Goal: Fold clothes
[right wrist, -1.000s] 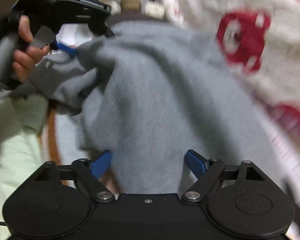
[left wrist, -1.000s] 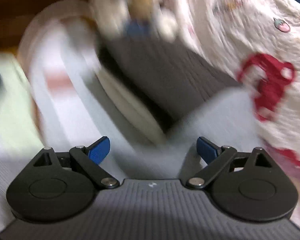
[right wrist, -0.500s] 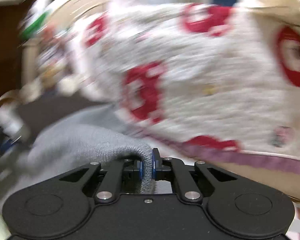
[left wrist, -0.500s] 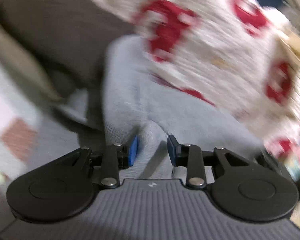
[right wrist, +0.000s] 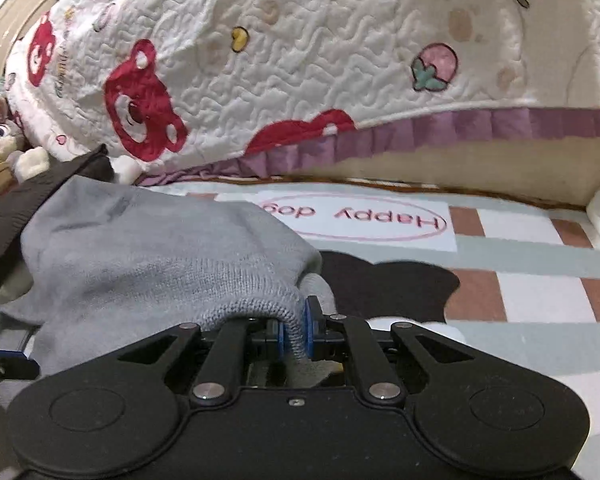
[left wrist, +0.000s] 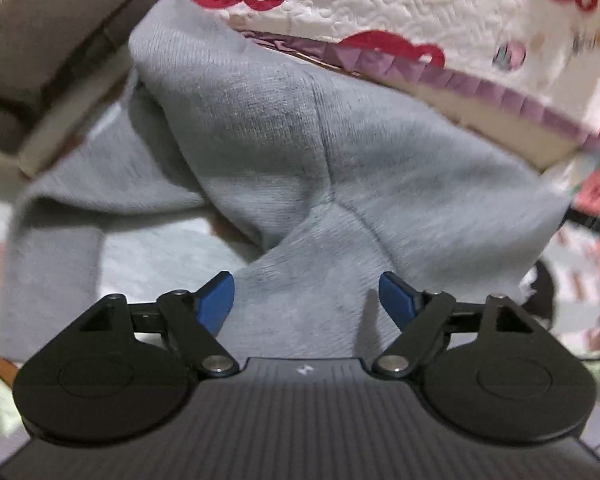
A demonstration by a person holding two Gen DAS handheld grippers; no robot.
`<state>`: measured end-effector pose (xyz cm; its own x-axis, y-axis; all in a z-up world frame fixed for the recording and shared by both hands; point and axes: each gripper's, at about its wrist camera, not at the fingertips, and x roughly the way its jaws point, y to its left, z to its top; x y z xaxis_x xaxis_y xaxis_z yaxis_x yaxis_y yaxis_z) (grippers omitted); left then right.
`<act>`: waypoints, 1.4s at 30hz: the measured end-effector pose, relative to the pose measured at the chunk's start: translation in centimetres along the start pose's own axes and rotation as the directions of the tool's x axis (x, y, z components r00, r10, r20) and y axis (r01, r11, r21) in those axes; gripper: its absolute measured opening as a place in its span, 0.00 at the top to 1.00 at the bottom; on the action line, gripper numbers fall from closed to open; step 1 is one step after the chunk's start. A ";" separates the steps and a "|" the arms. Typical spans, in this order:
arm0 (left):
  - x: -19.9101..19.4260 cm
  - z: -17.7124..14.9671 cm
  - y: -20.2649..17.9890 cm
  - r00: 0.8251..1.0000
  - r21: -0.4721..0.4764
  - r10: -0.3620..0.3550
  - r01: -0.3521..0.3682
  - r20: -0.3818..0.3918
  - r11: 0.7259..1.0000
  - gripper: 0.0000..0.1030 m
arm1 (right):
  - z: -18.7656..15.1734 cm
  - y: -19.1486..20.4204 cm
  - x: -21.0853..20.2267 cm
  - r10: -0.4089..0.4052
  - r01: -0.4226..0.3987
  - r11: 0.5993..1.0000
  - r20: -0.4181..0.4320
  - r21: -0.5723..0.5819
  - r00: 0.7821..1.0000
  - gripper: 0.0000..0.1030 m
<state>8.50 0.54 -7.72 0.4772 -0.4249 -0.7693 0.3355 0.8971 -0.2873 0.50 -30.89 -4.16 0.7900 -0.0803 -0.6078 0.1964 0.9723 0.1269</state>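
While right gripper (right wrist: pixel 296 330) stays clamped on a knit edge of the grey garment (left wrist: pixel 284 148), left gripper (left wrist: pixel 306 300) has let go: it pinched a fold 0.5 s ago, now its fingers are spread wide with cloth just lying between them. My read: left is re-gripping elsewhere, fold mid-way. Garment lies rumpled on the striped sheet (right wrist: pixel 540 300), beside the bear quilt (right wrist: pixel 300 60). Count: one garment, two grippers, one quilt.

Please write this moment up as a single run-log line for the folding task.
step: folding | left gripper: open over grey garment | right gripper: shut on garment's knit edge | garment: bunched beside bear-print quilt
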 end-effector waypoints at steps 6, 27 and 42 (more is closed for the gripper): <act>3.0 -1.0 0.9 0.988 0.042 0.052 -0.046 -0.147 0.998 0.11 | 0.3 1.6 -0.4 0.075 -0.071 0.994 0.043 -0.085 0.996 0.90; -5.8 0.3 0.4 0.976 -0.032 -0.160 0.166 0.150 0.986 0.47 | 2.7 -3.0 -7.4 -0.056 0.055 0.998 0.301 0.011 0.952 0.97; 0.0 -0.5 -0.4 0.992 -0.041 -0.116 0.113 -0.059 0.993 0.06 | -1.3 -13.4 -3.0 -0.024 0.056 0.932 -0.096 0.357 0.995 0.66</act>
<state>8.01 0.28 -7.87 0.3862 -0.5179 -0.7633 0.3537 0.8474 -0.3960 -5.28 -43.41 -5.04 0.7260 -0.0819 -0.6828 0.4350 0.8237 0.3638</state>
